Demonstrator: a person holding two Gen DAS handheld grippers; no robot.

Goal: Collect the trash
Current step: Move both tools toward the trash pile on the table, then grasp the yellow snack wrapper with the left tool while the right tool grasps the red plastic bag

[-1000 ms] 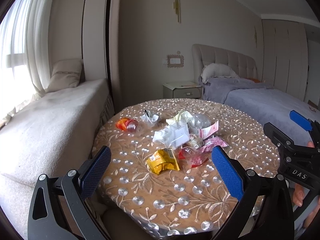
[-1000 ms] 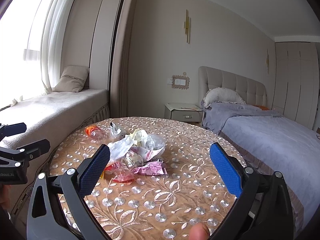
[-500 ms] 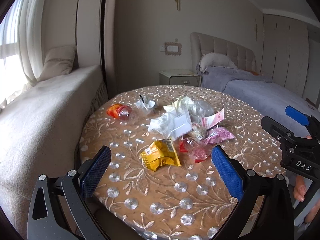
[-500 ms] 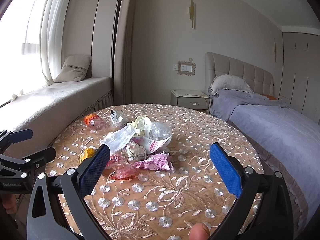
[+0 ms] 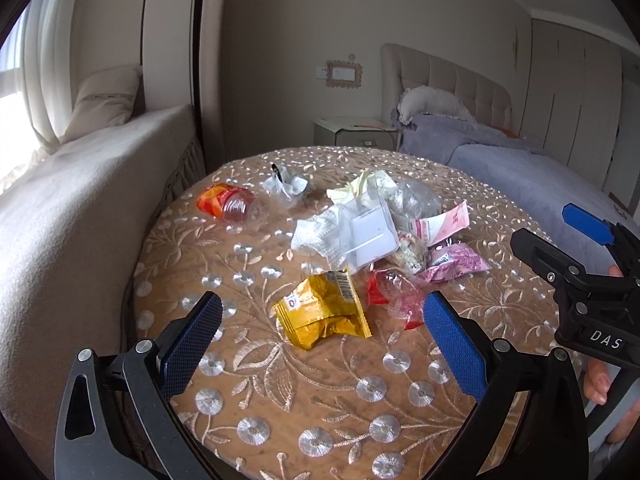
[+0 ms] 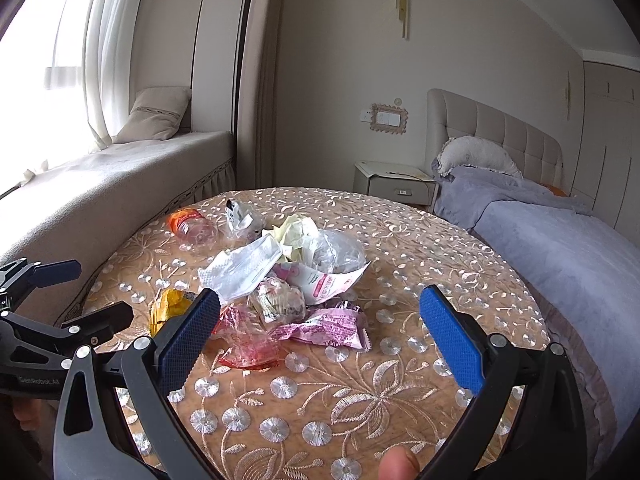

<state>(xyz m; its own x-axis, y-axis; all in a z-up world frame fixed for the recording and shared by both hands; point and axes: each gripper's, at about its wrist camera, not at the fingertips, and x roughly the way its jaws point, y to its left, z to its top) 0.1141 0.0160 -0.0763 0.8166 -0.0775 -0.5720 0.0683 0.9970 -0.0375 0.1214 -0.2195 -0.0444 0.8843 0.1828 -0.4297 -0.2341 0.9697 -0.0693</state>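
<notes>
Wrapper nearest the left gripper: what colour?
Yellow wrapper, clearest in the left wrist view.

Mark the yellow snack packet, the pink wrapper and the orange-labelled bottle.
yellow snack packet [image 5: 324,312], left wrist view, packet's middle.
pink wrapper [image 6: 328,328], right wrist view, wrapper's middle.
orange-labelled bottle [image 5: 226,204], left wrist view, label's edge.

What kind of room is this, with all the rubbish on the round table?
Most likely a bedroom. There is a bed with a grey-purple blanket and a padded beige headboard, a small pale bedside cabinet next to it, and a cushioned window seat by the curtains.
</notes>
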